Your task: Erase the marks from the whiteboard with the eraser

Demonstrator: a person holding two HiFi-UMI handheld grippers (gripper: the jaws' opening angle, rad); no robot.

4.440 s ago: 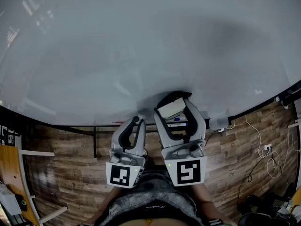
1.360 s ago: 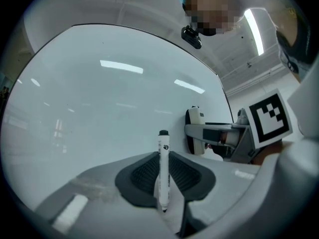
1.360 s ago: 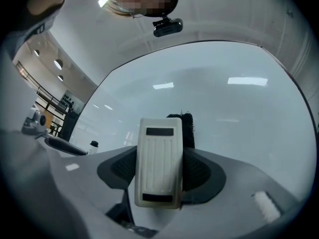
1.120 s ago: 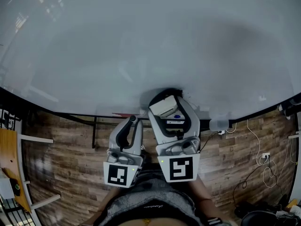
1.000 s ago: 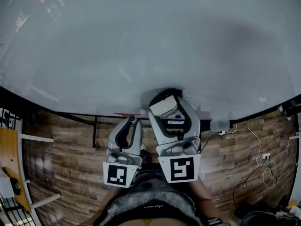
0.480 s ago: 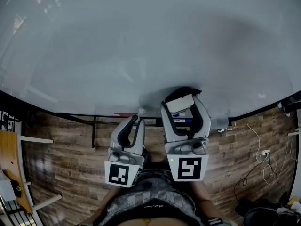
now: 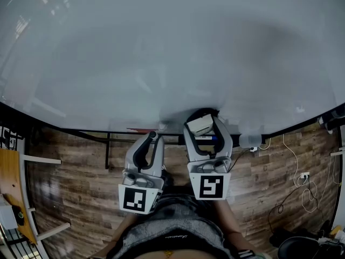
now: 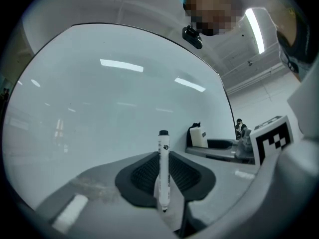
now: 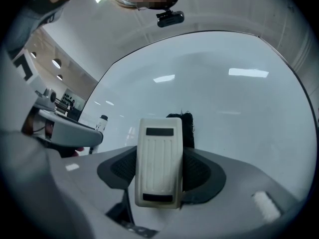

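The whiteboard fills the upper head view; I see no marks on it in any view. My right gripper is shut on the eraser, a cream plastic block with black felt, right at the board's lower edge. In the right gripper view the eraser stands upright between the jaws with its felt toward the board; contact cannot be told. My left gripper sits lower left of it, shut on a white marker with a black cap pointing at the board.
The board's tray ledge carries a blue marker, a red marker and a grey bottle. Wooden floor lies below, with cables at the right and a wooden table at the left.
The right gripper carried the eraser rightward along the board's lower edge, then came back slightly left and down. The left gripper stayed nearly still with the marker.
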